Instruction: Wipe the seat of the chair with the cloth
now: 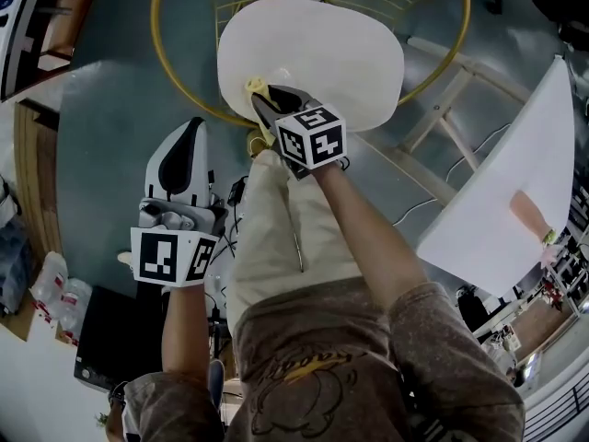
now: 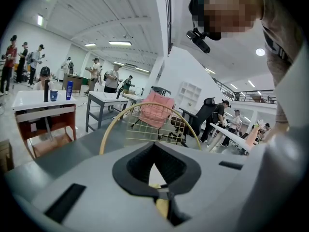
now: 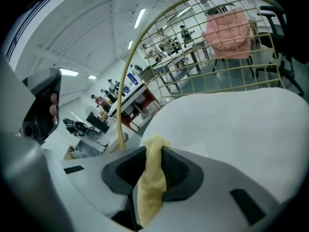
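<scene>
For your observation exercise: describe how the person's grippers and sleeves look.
Both the left gripper and right gripper have pale grey bodies, black ridged jaws and a cube with black-and-white square markers. The person wears a mottled brown short-sleeved top.

We see the grey floor (image 1: 110, 109) bearing the chair (image 1: 340, 53) at the far side, a thin cable (image 1: 433, 196) right, a black box (image 1: 115, 334) near left.
</scene>
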A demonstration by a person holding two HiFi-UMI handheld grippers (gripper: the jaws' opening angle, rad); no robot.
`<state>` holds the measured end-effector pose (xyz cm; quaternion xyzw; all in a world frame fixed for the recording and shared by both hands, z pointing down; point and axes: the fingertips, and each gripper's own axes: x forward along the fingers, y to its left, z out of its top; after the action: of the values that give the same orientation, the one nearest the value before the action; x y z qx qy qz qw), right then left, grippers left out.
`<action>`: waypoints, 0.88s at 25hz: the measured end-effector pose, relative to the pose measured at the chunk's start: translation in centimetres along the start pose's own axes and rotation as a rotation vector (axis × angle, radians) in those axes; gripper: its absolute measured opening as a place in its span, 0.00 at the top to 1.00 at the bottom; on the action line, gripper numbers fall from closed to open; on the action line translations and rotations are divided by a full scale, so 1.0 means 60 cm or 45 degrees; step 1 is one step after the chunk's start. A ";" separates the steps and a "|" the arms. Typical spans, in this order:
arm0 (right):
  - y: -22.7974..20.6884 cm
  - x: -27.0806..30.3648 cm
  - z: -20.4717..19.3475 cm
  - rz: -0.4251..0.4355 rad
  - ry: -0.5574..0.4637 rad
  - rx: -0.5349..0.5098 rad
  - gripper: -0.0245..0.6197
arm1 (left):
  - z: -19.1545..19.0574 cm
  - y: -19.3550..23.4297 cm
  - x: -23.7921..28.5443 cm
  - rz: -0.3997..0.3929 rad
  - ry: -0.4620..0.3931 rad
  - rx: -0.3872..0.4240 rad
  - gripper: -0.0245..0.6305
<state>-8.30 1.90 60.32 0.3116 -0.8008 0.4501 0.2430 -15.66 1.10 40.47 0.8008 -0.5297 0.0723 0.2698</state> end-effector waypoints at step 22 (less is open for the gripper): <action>-0.269 -0.327 -0.091 -0.674 -0.215 0.243 0.79 | -0.014 -0.062 0.030 -0.140 0.054 0.033 0.96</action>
<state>17.33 5.69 58.97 0.5675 -0.6630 0.4169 0.2541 -11.45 1.14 40.59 0.8305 -0.4781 0.0810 0.2741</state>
